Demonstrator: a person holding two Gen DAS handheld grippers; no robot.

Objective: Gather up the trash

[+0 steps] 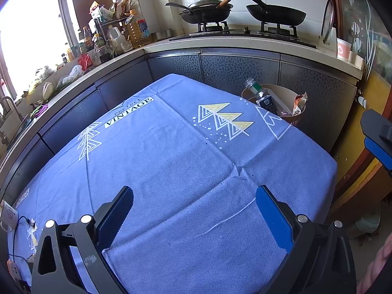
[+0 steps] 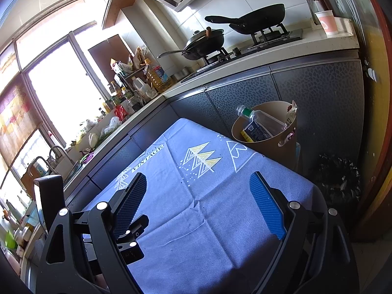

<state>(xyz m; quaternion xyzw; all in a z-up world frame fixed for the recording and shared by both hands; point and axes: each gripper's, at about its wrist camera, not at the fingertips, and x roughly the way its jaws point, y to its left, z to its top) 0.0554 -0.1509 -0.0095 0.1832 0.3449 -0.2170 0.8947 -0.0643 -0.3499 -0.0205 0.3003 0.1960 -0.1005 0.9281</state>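
Note:
A tan bin stands past the far right corner of the table. In it lie a clear plastic bottle and a crumpled snack wrapper. My left gripper is open and empty above the blue tablecloth. My right gripper is open and empty above the tablecloth. The right gripper also shows at the right edge of the left wrist view. The left gripper shows at the lower left of the right wrist view.
A kitchen counter runs behind and left of the table, with two black pans on a stove and several bottles. A pink paper cup stands at its right end. A black bag lies on the floor by the bin.

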